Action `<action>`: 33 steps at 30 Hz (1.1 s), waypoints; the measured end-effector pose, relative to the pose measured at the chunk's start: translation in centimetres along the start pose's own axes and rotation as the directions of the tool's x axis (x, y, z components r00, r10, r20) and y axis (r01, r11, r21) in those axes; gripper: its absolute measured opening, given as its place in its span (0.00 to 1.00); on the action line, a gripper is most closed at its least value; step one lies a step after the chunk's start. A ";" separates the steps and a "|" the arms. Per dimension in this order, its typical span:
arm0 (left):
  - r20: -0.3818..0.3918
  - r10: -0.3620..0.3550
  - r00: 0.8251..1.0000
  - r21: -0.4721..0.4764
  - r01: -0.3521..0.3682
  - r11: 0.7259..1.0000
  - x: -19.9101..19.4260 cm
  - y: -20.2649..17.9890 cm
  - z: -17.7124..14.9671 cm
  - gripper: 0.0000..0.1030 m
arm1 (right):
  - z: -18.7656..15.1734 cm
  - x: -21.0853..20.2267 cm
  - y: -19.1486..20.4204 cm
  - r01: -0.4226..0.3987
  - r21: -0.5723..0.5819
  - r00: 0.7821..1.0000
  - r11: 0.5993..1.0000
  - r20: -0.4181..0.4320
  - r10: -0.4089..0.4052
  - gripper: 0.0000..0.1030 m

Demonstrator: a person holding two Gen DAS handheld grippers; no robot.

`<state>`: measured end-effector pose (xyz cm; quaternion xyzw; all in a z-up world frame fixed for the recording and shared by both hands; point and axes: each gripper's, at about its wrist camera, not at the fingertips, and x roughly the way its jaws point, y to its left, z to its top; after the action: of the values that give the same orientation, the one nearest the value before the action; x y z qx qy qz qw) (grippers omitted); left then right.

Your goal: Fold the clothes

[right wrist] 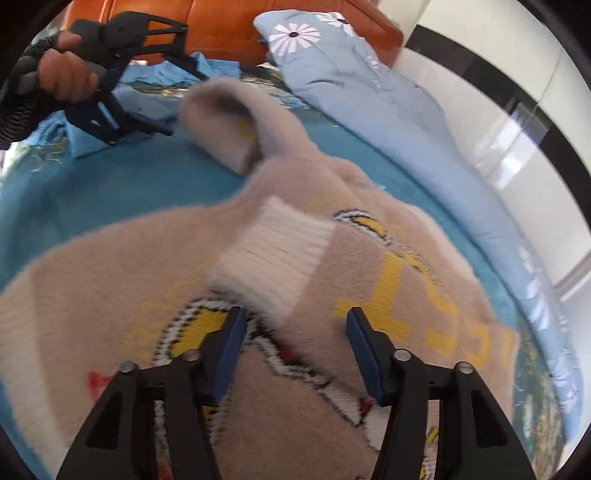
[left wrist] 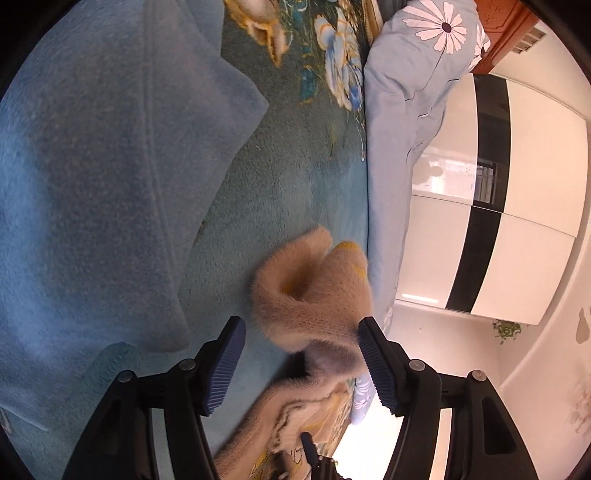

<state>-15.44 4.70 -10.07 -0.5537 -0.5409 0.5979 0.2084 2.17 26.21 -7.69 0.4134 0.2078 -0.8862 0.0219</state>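
- The right gripper point(right wrist: 293, 345) hovers spread over the fuzzy beige knit sweater point(right wrist: 147, 295) spread on the teal floral bedspread point(right wrist: 110, 192).
- The left gripper point(left wrist: 299, 354), also spread, flanks the sweater's rolled sleeve point(left wrist: 310, 288).
- Beyond lie a pale-blue daisy-print quilt point(right wrist: 369, 92) and an orange headboard point(right wrist: 221, 26).

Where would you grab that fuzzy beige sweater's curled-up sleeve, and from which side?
Probably at the sleeve end, where it curls into a raised loop above the blanket. Come from the left gripper side, one finger each side of the loop's wall. The lifted edge gives a pinchable fold, whereas the sweater body lies flat.
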 end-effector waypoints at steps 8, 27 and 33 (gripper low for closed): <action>-0.017 -0.031 0.999 -0.054 0.030 0.998 1.1 0.6 0.8 0.69 | -0.9 -6.8 -12.3 -0.068 0.417 0.990 0.906 0.137 0.011 0.07; -0.081 -0.119 0.990 -0.075 0.113 0.991 3.2 0.0 -0.4 0.71 | -15.7 -16.3 -27.6 0.669 0.487 0.730 0.561 -0.289 -0.620 0.40; -0.077 -0.212 0.974 -0.162 0.197 0.967 3.5 0.1 0.2 0.69 | -12.6 -19.9 -20.4 0.683 0.442 0.686 0.582 -0.117 -0.718 0.66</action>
<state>-16.57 7.58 -11.77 -0.5367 -0.6292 0.5031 0.2509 20.04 47.03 7.03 0.2574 0.1412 -0.8597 -0.4180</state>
